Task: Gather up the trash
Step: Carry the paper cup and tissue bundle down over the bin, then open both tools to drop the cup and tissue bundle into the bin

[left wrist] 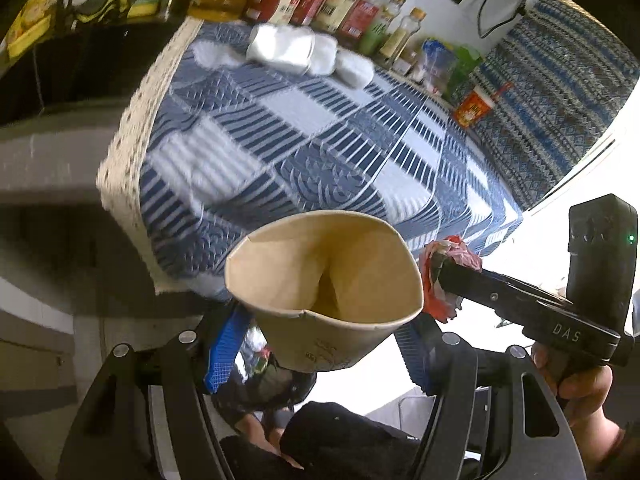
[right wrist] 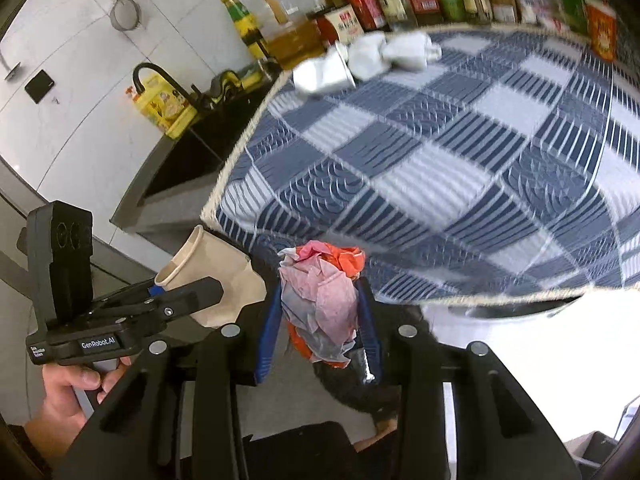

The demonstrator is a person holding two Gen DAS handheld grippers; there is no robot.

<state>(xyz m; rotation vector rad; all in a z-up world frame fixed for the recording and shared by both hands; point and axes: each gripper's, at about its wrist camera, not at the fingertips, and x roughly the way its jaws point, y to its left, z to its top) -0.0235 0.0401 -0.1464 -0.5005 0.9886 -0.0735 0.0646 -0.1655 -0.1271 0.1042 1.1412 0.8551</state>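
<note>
My left gripper (left wrist: 320,340) is shut on a squashed tan paper cup (left wrist: 324,280), held off the near edge of the table; the cup also shows in the right wrist view (right wrist: 216,276). My right gripper (right wrist: 320,320) is shut on a crumpled pink, orange and white wrapper wad (right wrist: 320,300), also held just off the table's near edge; the wad shows in the left wrist view (left wrist: 440,276). Crumpled white paper pieces (left wrist: 308,54) lie at the far side of the blue checked tablecloth (left wrist: 320,140), also seen in the right wrist view (right wrist: 360,60).
A row of sauce and oil bottles (left wrist: 352,4) lines the far edge of the table. A red snack cup (left wrist: 474,108) stands at the far right. A dark sink with a black tap (right wrist: 168,80) lies left of the table. Something dark lies below both grippers (right wrist: 360,392).
</note>
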